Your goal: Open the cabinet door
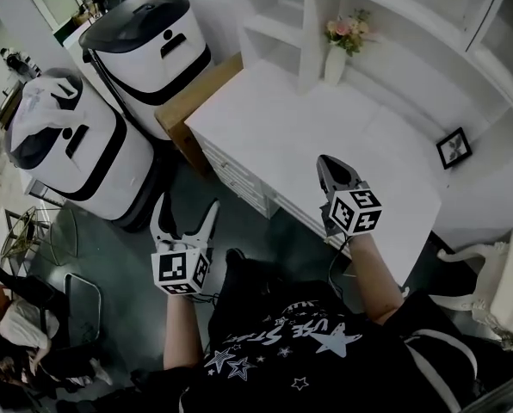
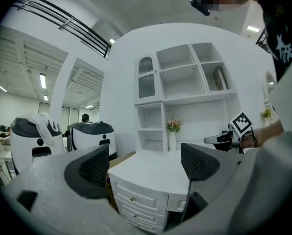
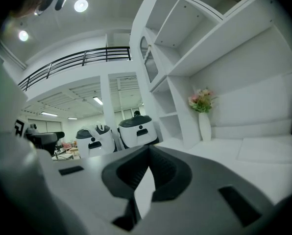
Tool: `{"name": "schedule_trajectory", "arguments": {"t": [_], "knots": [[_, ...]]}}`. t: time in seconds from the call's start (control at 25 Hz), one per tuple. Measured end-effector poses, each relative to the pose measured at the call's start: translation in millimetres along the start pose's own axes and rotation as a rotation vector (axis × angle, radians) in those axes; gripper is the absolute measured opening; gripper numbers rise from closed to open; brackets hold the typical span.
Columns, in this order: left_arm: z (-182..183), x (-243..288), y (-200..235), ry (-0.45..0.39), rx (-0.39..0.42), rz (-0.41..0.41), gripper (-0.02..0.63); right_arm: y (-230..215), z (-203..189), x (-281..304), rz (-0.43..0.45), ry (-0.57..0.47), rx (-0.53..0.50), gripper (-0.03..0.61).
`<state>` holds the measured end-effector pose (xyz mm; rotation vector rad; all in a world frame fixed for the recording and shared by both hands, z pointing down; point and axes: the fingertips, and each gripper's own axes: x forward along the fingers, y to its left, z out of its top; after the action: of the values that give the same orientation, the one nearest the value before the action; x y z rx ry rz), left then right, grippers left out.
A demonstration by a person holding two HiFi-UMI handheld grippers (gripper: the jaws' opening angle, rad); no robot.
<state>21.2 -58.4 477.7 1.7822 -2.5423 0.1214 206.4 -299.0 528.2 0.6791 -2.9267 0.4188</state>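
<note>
High on the hutch [image 2: 185,99], in its left column above the open shelves [image 2: 180,80], sits the door [image 2: 145,77], an arched, glazed panel that looks shut. It is the only door any view shows clearly, so it is judged to be the task's target. Below it the worktop [image 1: 325,136] carries a flower vase [image 1: 336,58] and a frame [image 1: 454,147], with drawers [image 2: 136,199] under its front edge. Over that near edge hovers the right gripper [image 1: 328,163], fingers pressed together on nothing and pointing toward the hutch. Being the nearer of the 2, it is probably the one meant to reach. Lower, off the worktop and in front of the drawers, hangs the left gripper [image 1: 186,206], fingers spread and empty, likely held out of the way. Door and fingers are well apart: the panel stands above and beyond both grippers, untouched, so the opening seems not yet begun.
</note>
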Motion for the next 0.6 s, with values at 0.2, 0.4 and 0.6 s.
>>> {"name": "schedule_trajectory", "arguments": {"t": [0.2,0.4,0.6], "knots": [[10,45,1,-0.028,0.009,-0.072,0.457,-22,8,5,-0.065,-0.021,0.006,0.006],[34,103,-1,-0.086,0.044,-0.194,0.46,-46,33,15,-0.157,-0.08,0.005,0.005],[60,172,8,-0.14,0.058,-0.309,0.46,-68,65,28,-0.273,-0.146,-0.008,0.005]]}}
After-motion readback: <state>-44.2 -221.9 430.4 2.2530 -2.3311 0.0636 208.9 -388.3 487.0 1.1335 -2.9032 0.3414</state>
